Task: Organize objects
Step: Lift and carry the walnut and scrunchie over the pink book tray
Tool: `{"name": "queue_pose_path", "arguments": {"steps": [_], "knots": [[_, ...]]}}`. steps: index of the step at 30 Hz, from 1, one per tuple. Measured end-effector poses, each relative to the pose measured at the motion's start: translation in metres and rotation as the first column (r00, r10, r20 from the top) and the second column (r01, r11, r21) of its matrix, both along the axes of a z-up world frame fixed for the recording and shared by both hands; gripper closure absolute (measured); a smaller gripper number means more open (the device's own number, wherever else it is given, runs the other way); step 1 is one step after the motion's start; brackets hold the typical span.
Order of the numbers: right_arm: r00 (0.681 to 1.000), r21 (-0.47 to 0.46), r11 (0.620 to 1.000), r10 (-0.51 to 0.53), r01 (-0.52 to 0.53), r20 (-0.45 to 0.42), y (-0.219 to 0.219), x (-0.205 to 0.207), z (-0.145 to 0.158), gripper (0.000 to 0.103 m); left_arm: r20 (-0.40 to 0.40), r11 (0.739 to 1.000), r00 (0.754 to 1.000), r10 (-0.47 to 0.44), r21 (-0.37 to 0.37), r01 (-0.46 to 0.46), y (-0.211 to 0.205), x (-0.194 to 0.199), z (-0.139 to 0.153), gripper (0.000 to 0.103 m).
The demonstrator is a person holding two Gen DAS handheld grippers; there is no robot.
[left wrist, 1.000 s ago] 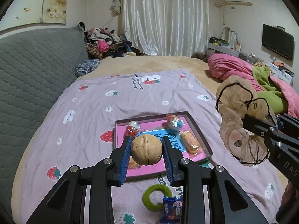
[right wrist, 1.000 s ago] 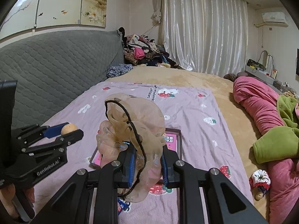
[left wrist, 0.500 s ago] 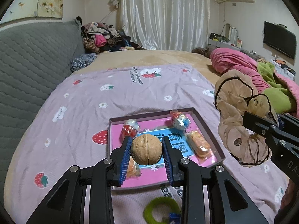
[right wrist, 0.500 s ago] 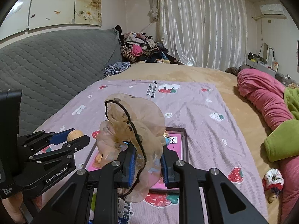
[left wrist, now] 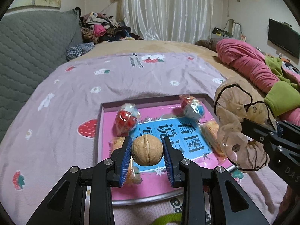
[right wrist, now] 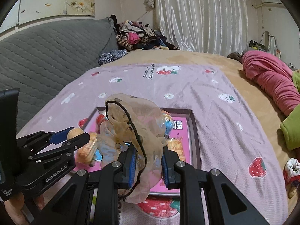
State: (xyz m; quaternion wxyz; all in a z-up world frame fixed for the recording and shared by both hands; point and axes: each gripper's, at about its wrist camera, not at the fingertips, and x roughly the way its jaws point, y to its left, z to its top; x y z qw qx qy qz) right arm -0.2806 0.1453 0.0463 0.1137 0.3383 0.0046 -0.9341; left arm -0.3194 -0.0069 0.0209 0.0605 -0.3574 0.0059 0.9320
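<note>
Left wrist view shows the left gripper (left wrist: pixel 147 152) clamped on a walnut (left wrist: pixel 147 153), its blue pads pressing the shell from both sides with the seam upright and facing the camera. Directly beneath and beyond the fingers lies a shallow tray (left wrist: pixel 100 129) with a pink floor and a blue printed panel, resting on a lilac strawberry-print blanket (left wrist: pixel 61 97). Just past the left fingertip sits a red and white wrapped candy (left wrist: pixel 126 119); farther out toward the right, near the tray's far rim, lies a blue and red wrapped candy (left wrist: pixel 193 107). An orange snack packet (left wrist: pixel 211 136) lies along the tray's right side, and another orange packet (left wrist: pixel 117 143) shows partly behind the left finger. Below the gripper, at the near edge of the picture, a green ring (left wrist: pixel 166 219) peeks out on the blanket. To the right, the right gripper (left wrist: pixel 243 121) reaches in, carrying a sheer beige scrunchie (left wrist: pixel 234 116) over the tray's right rim. From the right wrist view, the right gripper (right wrist: pixel 148 164) is clenched on that scrunchie (right wrist: pixel 131 123), whose gauzy folds and black cord bulge above the fingers and hide much of the tray (right wrist: pixel 195 140) beyond. The left gripper (right wrist: pixel 73 136) with the walnut (right wrist: pixel 74 132) comes in from the left, above the tray's left part. Well beyond, a grey quilted headboard (right wrist: pixel 46 56) and a pink bundle of bedding (right wrist: pixel 270 76) frame the bed.
</note>
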Motion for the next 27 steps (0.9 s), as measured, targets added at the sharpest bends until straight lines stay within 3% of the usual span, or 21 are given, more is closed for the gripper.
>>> {"name": "queue_pose_path", "arguments": {"steps": [17, 27], "knots": [[0.998, 0.03, 0.999, 0.014, -0.015, 0.053, -0.008, -0.025, -0.065, 0.08, 0.019, 0.999, 0.999, -0.032, 0.027, 0.031, -0.009, -0.02, -0.047, 0.069], [0.998, 0.058, 0.998, 0.004, -0.007, 0.065, -0.008, -0.031, -0.072, 0.08, 0.055, 0.998, 0.997, -0.054, 0.016, 0.053, 0.002, -0.029, -0.062, 0.069]]}}
